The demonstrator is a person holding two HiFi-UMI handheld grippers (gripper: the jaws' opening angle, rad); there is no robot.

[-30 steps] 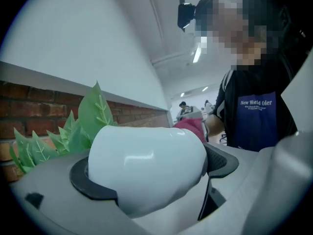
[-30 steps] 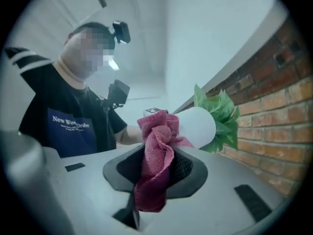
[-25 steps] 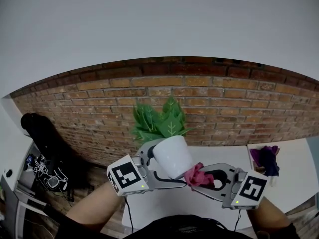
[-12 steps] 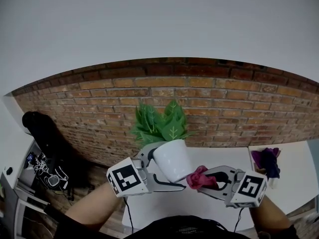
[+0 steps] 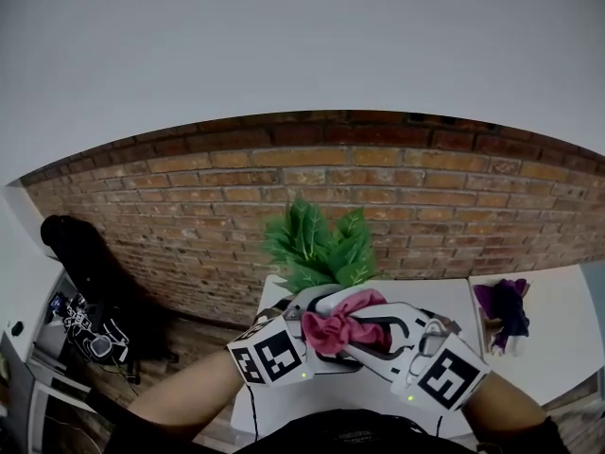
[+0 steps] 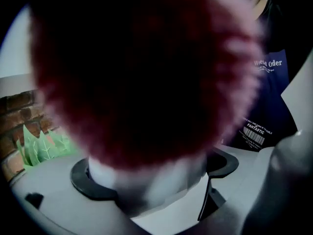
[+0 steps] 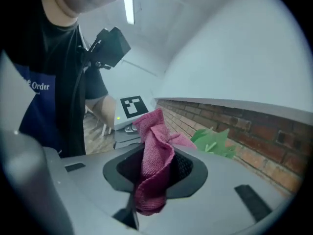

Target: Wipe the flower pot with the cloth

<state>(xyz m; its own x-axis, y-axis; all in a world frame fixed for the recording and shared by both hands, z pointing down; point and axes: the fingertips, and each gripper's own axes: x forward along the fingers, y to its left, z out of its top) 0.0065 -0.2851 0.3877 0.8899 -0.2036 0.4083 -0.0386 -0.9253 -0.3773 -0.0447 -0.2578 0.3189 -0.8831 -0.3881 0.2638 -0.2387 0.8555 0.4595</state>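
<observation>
My left gripper [image 5: 304, 308] is shut on the white flower pot [image 6: 146, 182], held above the white table [image 5: 456, 301]. The plant's green leaves [image 5: 317, 246] point away from me toward the brick wall. My right gripper [image 5: 367, 327] is shut on a pink cloth [image 5: 342, 318], which lies pressed over the pot's side and hides most of it in the head view. In the left gripper view the cloth [image 6: 142, 72] is a large dark red blur right in front of the camera. In the right gripper view the cloth [image 7: 155, 163] hangs bunched between the jaws, with the leaves [image 7: 212, 141] beyond.
A brick wall [image 5: 397, 192] runs behind the table. A second white surface at the right carries a purple object [image 5: 504, 305]. A black bag [image 5: 80, 253] and cables lie on the floor at the left. My dark-shirted torso [image 7: 44, 97] is close behind both grippers.
The right gripper has swung the cloth up and left from beside the pot onto its side. The left gripper turned and shifted right with the pot, and both grippers came closer together.
</observation>
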